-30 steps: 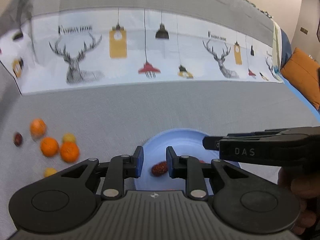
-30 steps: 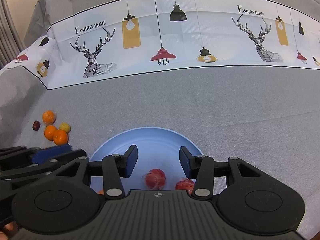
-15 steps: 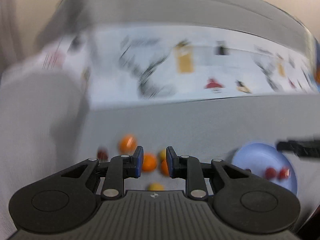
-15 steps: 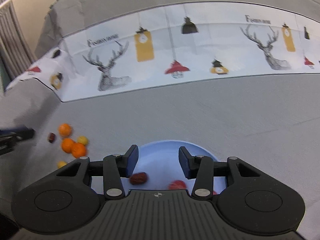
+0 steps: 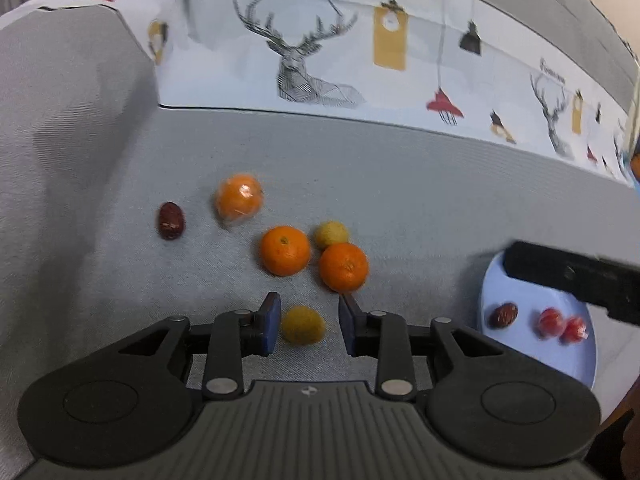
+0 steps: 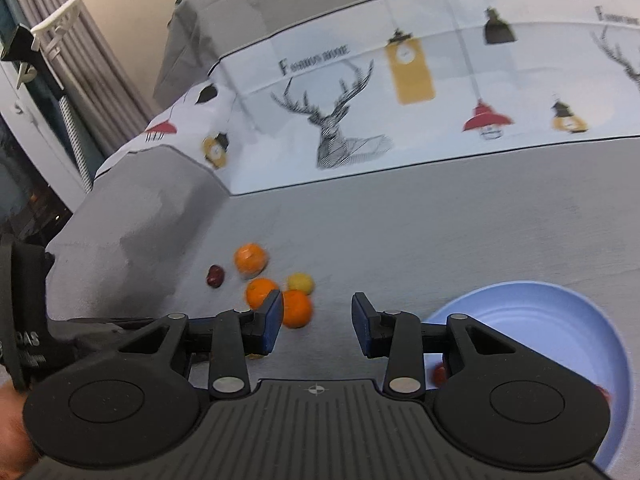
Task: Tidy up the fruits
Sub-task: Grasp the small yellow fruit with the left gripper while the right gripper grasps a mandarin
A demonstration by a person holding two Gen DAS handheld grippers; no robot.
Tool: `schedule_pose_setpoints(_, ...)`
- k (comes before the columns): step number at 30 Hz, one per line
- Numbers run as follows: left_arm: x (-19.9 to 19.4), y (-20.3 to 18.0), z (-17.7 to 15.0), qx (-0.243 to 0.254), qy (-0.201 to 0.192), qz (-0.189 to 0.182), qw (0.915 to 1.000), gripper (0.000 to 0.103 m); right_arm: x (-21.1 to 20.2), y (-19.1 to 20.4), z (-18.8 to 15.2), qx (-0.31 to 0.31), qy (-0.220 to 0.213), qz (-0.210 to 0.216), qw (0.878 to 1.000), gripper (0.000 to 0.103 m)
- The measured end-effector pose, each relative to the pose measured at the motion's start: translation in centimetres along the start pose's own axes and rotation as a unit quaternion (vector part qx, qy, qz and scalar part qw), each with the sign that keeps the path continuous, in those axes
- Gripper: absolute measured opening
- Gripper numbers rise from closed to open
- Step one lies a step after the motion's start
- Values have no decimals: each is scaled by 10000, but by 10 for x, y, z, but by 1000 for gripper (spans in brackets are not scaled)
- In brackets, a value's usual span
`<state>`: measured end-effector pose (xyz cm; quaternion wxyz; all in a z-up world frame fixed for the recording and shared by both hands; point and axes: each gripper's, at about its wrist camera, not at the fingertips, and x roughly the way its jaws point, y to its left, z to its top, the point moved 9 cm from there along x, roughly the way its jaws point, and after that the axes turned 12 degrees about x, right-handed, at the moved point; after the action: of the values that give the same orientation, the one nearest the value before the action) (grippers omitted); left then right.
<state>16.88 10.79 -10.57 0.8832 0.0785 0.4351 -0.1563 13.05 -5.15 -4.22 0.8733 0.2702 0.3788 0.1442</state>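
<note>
1. Closest in, the left gripper (image 5: 308, 327) has its jaws spread wide on either side of a small yellow fruit (image 5: 303, 325) without touching it. I'd guess that's the next pick.
2. Just past it sit three oranges (image 5: 285, 251), a second yellow fruit (image 5: 331, 234) and a dark red date (image 5: 171, 221), all loose on the grey cloth (image 5: 400, 184).
3. Off to the right, the blue plate (image 5: 520, 296) already holds another date and two red fruits, so sorting looks partly done.
4. The right gripper (image 6: 316, 322) is open and empty, hanging between pile and plate.
</note>
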Motion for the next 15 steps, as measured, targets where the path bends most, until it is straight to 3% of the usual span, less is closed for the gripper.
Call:
schedule_pose_setpoints(5,17,-6,-7,174,162,-4,9997,35,26,10,0,-81,215,27,9997,49)
schedule_pose_setpoints(15,22,2,-11,97,261,227,9994,35,85,20,-7,-232,699,-128,9972,52)
